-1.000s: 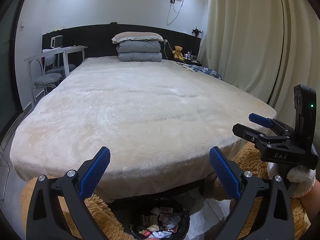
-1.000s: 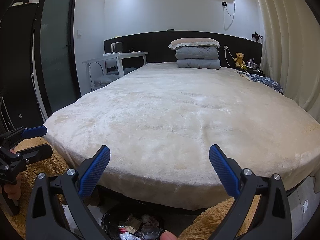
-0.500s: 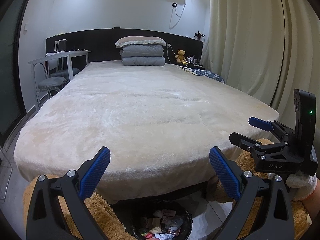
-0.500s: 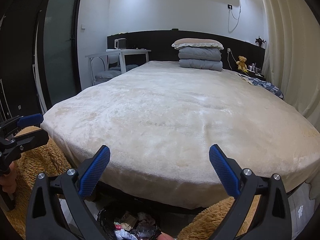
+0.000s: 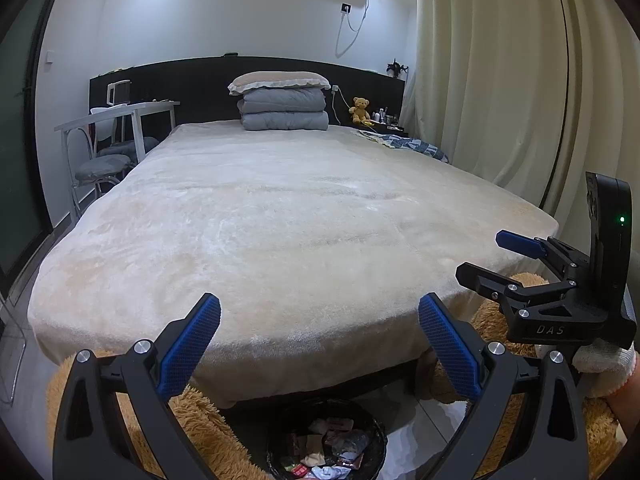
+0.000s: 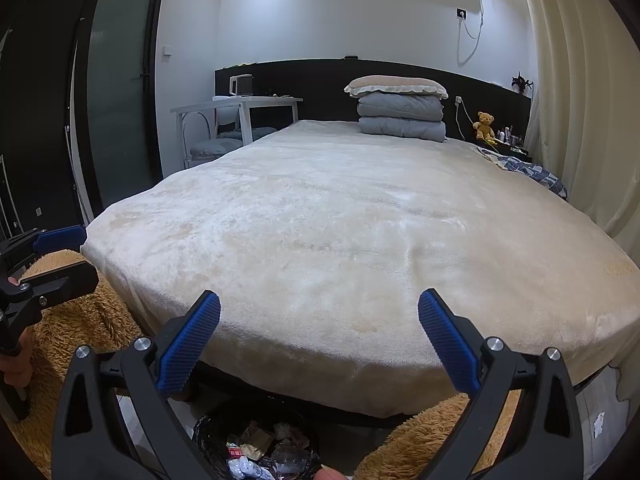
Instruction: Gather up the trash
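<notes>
We've got both grippers up over the foot of the bed (image 5: 288, 216), side by side. Our left gripper (image 5: 319, 345) has its fingers spread wide, nothing between them. Same on our right gripper (image 6: 319, 345): wide apart, empty. The trash (image 5: 326, 446) sits in the black bin (image 5: 376, 424) on the floor, low between and beneath the fingers, against the fuzzy brown rug (image 5: 208, 432).
</notes>
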Demonstrator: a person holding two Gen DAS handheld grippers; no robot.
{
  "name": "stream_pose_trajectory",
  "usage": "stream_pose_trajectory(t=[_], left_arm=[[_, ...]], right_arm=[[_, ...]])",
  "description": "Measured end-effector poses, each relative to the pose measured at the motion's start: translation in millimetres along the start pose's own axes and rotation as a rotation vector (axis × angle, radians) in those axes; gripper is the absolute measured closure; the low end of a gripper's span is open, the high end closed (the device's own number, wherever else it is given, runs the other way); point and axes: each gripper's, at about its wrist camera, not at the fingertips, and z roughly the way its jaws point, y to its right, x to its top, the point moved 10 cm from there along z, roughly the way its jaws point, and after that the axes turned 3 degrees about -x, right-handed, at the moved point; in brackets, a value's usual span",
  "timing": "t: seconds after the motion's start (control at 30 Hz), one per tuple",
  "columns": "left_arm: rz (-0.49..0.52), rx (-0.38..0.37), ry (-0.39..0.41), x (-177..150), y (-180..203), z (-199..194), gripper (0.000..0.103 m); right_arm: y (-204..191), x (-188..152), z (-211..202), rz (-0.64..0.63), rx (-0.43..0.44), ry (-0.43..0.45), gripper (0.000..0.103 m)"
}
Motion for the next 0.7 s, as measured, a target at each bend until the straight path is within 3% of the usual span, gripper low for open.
stream_pose_trajectory(t=[0.7], left_arm=[[0.007, 0.001, -0.003, -1.2, 0.3, 1.2, 0.007]], right_arm=[[-0.8, -1.4, 0.6, -0.003, 0.0, -0.002, 0.005]])
